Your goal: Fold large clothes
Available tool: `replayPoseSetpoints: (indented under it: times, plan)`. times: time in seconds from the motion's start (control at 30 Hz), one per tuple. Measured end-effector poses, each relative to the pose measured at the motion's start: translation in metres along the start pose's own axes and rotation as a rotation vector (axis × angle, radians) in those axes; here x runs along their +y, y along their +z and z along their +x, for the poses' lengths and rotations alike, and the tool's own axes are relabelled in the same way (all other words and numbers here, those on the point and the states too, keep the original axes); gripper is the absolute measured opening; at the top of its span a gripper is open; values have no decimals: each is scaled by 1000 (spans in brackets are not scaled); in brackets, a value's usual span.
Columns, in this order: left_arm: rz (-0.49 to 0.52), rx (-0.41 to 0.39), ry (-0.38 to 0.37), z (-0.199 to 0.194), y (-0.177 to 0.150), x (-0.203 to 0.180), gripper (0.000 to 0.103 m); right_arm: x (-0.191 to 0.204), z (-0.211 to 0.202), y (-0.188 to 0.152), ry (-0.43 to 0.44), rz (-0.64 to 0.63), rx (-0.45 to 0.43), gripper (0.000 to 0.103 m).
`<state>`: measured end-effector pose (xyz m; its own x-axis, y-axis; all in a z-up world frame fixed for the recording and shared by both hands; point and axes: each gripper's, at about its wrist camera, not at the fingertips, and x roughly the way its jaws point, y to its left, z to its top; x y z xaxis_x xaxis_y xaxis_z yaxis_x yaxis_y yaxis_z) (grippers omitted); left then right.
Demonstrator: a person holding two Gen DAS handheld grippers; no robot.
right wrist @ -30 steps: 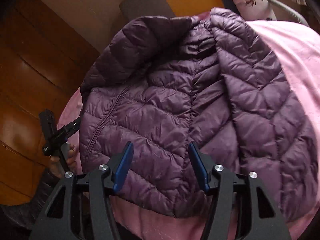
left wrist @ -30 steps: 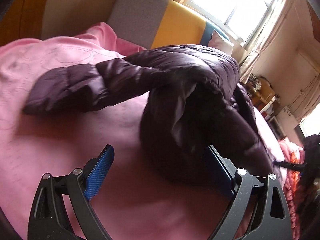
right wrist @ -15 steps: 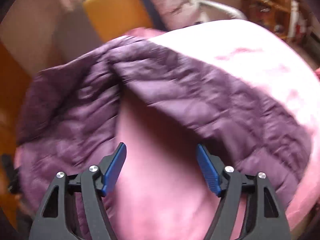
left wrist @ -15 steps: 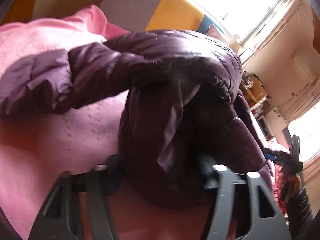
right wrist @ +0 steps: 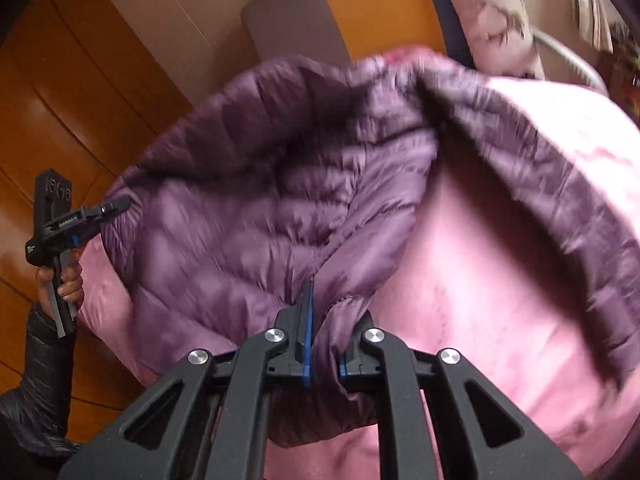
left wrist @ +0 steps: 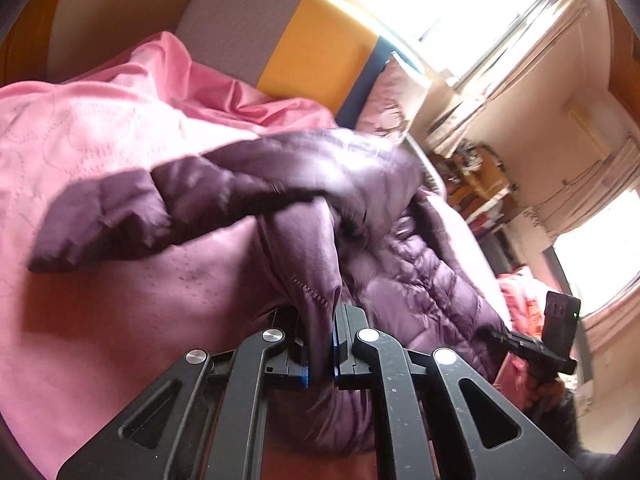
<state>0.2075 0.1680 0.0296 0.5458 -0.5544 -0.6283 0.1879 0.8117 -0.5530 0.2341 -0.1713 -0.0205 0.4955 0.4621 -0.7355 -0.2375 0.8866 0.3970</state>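
Observation:
A purple quilted puffer jacket (left wrist: 412, 276) lies on the pink bedspread (left wrist: 100, 132), one sleeve (left wrist: 120, 208) stretched out to the left. My left gripper (left wrist: 320, 344) has its jaws closing tight, and the pads pinch a fold of the jacket's smooth lining. In the right wrist view the jacket (right wrist: 260, 220) is raised at its near edge. There my right gripper (right wrist: 324, 344) has its jaws closing too, pads pressed on the hem. Each gripper shows in the other's view: the left gripper (right wrist: 118, 203) at the jacket's left edge, the right gripper (left wrist: 498, 334) at its right.
A grey and yellow headboard (left wrist: 304, 36) and a patterned pillow (left wrist: 384, 100) stand behind the bed. A wooden wardrobe (right wrist: 60, 100) is on the left of the bed. Cluttered shelves (left wrist: 480, 188) and bright windows (left wrist: 452, 4) fill the right side.
Both grippers went from open to shut on the jacket's near edge and rose with it. The jacket's front now lifts off the bedspread.

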Motion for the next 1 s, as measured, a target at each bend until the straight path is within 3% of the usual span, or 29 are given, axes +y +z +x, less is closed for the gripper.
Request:
replayPoseSetpoints:
  times: [0.13, 0.23, 0.33, 0.4, 0.5, 0.53, 0.6, 0.63, 0.67, 0.73, 0.77, 0.87, 1.0]
  plan:
    - [-3, 39, -26, -35, 3, -12, 5, 5, -60, 7, 27, -2, -126, 7]
    - [-20, 78, -31, -58, -11, -13, 5, 1, -87, -8, 15, 4, -157, 7]
    - [-41, 135, 29, -60, -47, 3, 5, -15, -74, -28, -12, 41, -106, 7]
    - [-88, 204, 60, -46, -85, 22, 5, -29, -69, -49, -44, 75, -40, 7]
    - [-147, 236, 108, -33, -128, 44, 9, -51, -33, -87, -106, 136, 79, 7]
    - [-160, 222, 121, -34, -137, 49, 13, -56, -25, -96, -139, 136, 108, 7]
    - [-193, 162, 154, -46, -149, 62, 36, -66, -13, -109, -175, 150, 134, 9]
    - [-212, 116, 186, -56, -151, 69, 60, -77, -6, -113, -180, 168, 132, 14]
    - [-226, 53, 239, -69, -150, 76, 71, -77, -6, -113, -198, 170, 124, 21]
    - [-235, -36, 315, -88, -141, 85, 73, -72, -10, -110, -253, 165, 87, 54]
    - [-237, -65, 343, -96, -134, 91, 76, -70, -15, -106, -288, 154, 25, 56]
    - [-232, -144, 502, -106, -104, 115, 80, -60, -28, -102, -321, 127, -50, 65]
    - [-284, -157, 513, -83, -60, 154, 80, -33, -26, -92, -312, 68, -83, 70]
